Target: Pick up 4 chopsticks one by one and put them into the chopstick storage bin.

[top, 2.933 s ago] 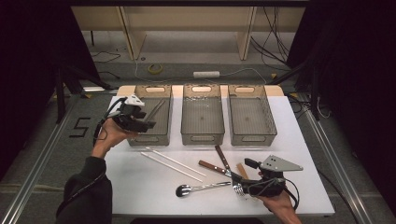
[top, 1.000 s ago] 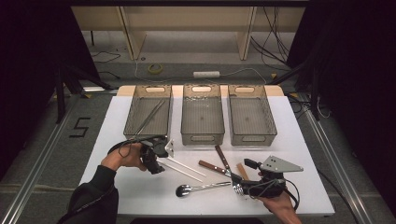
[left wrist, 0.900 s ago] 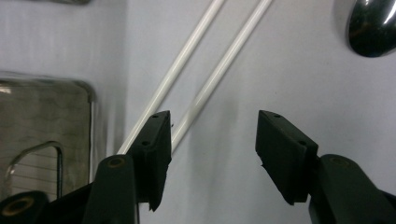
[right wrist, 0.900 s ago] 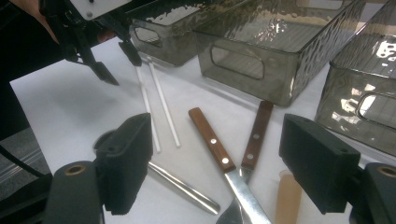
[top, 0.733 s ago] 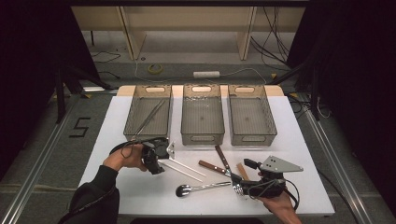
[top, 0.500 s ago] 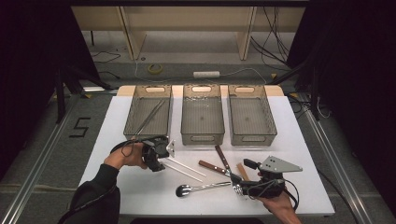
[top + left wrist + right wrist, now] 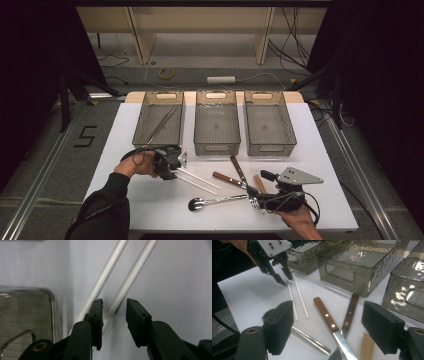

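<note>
— What's nearest you on the counter [image 7: 125, 150]?

— My right gripper [image 7: 267, 198], at the near right edge. Its jaws stand wide apart with nothing between them. Just ahead of it I see a metal spoon [image 7: 215, 201], two wooden-handled knives [image 7: 327, 315] whose blades cross, and a pale wooden stick [image 7: 367, 346].

— And your left gripper?

— The left gripper [image 7: 113, 315] is farther out on the left, down at the counter over the near ends of the two white chopsticks [image 7: 130, 282]. The jaws are parted. In the left gripper view one chopstick runs up between them, and the other passes just outside the left jaw, close against it; I can't tell if that jaw touches it. Neither chopstick is clamped. In the right gripper view I see the same gripper [image 7: 282, 278] tilted down with its tips at the chopsticks' far-left ends.

— Beyond that?

— Three clear bins in a row along the far side. The left bin [image 7: 142, 117] holds a pair of metal chopsticks [image 7: 161, 125] lying diagonally.
</note>
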`<state>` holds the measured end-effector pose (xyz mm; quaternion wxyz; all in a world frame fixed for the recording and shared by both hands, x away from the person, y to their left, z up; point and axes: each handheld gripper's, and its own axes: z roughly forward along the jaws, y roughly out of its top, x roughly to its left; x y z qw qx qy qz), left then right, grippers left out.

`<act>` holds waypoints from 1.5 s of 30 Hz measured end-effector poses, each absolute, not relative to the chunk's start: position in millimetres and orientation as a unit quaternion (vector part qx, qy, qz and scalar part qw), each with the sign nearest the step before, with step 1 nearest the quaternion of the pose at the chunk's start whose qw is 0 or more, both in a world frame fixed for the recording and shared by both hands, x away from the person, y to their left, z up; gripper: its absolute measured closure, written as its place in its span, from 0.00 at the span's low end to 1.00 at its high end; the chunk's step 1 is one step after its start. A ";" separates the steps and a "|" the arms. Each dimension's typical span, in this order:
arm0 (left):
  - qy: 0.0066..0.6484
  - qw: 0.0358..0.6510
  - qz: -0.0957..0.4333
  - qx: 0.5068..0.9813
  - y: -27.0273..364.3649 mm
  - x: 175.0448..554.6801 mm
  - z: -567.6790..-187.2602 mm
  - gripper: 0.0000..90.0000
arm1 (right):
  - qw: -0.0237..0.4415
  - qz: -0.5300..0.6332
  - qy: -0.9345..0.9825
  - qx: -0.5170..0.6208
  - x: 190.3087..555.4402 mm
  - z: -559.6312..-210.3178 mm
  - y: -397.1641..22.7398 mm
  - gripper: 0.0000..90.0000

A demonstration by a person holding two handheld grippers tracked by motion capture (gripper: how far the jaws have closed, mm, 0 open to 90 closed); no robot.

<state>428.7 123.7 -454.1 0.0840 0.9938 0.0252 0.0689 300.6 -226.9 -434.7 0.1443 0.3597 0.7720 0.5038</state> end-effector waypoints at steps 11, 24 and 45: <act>0.016 0.076 0.061 0.995 123.7 430.9 -457.9 0.79 | 0.144 0.504 0.772 0.360 300.7 -434.8 -227.1 0.30; -0.004 0.061 0.046 0.997 119.5 426.6 -460.5 0.85 | 0.144 0.503 0.773 0.360 300.8 -435.0 -227.0 0.30; -0.041 0.064 0.043 0.996 120.4 423.9 -460.9 0.92 | 0.144 0.502 0.773 0.360 300.7 -434.8 -227.2 0.30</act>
